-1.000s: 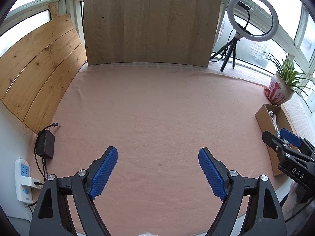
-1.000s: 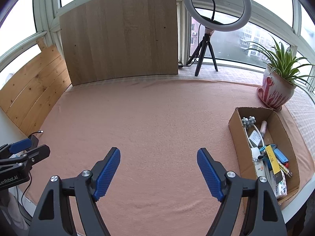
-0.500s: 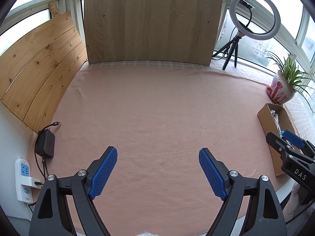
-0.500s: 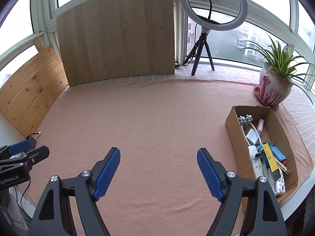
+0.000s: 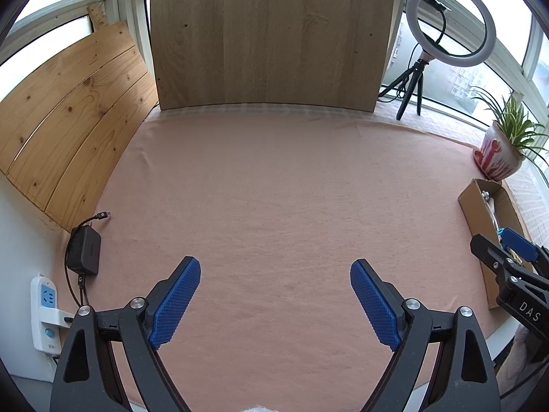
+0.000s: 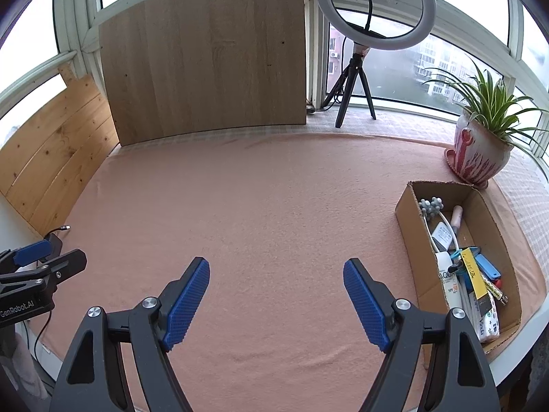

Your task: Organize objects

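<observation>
left gripper [image 5: 275, 304] opening with nothing between its jaws, right gripper [image 6: 276, 304] spread wide, empty, above pink cloth [image 5: 281, 199].

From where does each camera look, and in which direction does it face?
Left wrist: sits on the left gripper, jaws opening and empty, angled down at the pink cloth; right gripper at the edge.
Right wrist: sits on the open right gripper, facing cloth and cardboard box; left gripper at the edge.
Shared: wooden board, ring light, potted plant.
</observation>
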Tool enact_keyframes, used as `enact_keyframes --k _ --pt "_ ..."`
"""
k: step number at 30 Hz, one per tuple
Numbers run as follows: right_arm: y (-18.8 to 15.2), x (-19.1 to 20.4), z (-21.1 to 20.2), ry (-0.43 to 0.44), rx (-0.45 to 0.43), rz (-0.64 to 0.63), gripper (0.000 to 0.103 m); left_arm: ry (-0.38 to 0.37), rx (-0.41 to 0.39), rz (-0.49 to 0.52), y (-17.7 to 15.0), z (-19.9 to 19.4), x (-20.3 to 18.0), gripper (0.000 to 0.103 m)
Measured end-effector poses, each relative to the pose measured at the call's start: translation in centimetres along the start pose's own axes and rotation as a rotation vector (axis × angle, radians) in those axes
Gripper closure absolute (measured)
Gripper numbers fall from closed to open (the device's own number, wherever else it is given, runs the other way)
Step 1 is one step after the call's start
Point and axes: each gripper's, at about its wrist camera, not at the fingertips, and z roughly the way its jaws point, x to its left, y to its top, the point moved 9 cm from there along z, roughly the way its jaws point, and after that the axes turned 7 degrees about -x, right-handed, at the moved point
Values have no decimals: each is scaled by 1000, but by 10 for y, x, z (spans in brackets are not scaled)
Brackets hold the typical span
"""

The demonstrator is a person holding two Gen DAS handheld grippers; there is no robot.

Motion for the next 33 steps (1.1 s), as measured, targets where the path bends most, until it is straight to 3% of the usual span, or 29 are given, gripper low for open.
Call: enact_keyframes --k 33 --pt "3 -3 9 0 8 8 25 24 8 -6 5 9 6 11"
